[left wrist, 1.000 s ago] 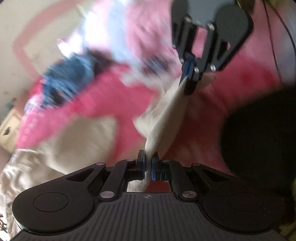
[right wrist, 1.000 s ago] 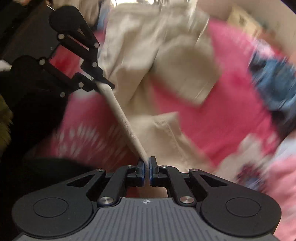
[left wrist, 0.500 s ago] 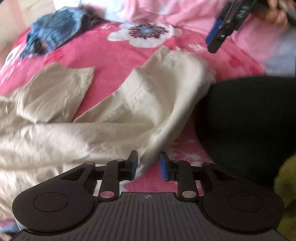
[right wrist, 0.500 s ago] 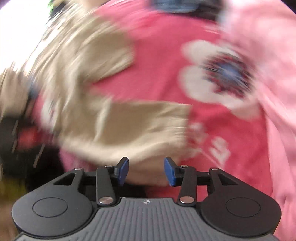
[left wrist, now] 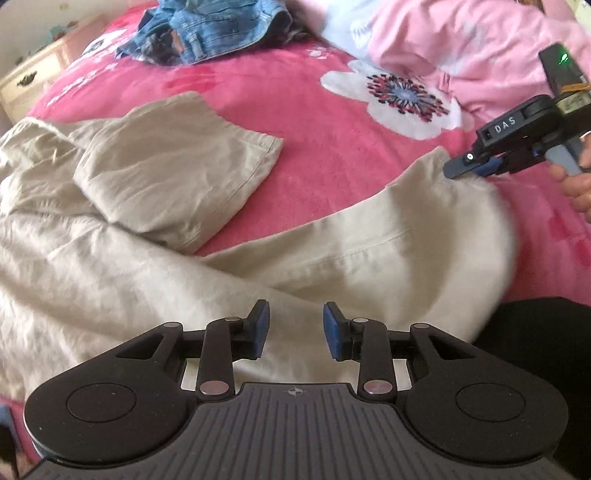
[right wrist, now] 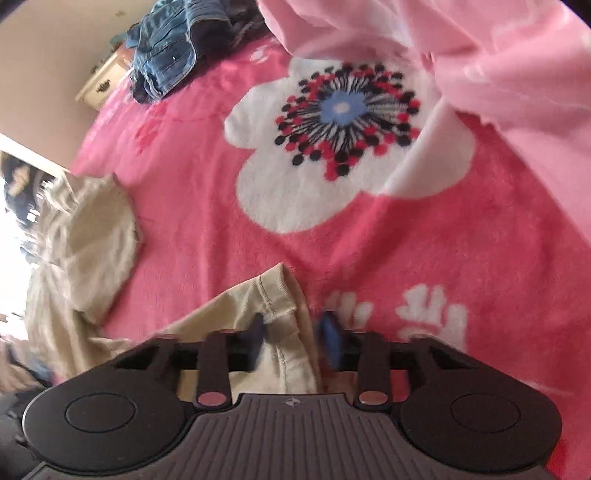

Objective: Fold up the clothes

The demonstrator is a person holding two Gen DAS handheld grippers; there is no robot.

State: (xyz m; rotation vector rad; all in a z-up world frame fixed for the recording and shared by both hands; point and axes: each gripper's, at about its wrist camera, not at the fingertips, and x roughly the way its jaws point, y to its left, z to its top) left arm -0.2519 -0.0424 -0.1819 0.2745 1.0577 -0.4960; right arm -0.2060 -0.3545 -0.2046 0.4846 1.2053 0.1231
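Pink plush bedding with white flower prints lies under everything, and the work sits low in both wrist views. Nearest, the left gripper points steeply down over the beige trousers; its blue pads stand a moderate way apart with cloth beneath them but nothing pinched. Those jaws have just been opening, so the trousers now rest flat on the bed just ahead of the tips, probably laid out so the next crease can be made.

Off to the right of the left tongs and further out, the right gripper comes in from the side, tilted downward, a hand wrapped on its handle. In its own view the right gripper straddles the hemmed end of a trouser leg: the hem lies between the pads, which are blurred. Those jaws have just been closing, yet a gap remains on either side of the fabric, so I judge the grip not yet made. The aim looks like catching that leg end to carry it over.

Left of both tongs, the other leg is already turned back on itself. Beyond it, well apart from the trousers, a heap of denim lies near the far edge, and a pale pink garment bunches up at the far right. A cream dresser stands past the bed.
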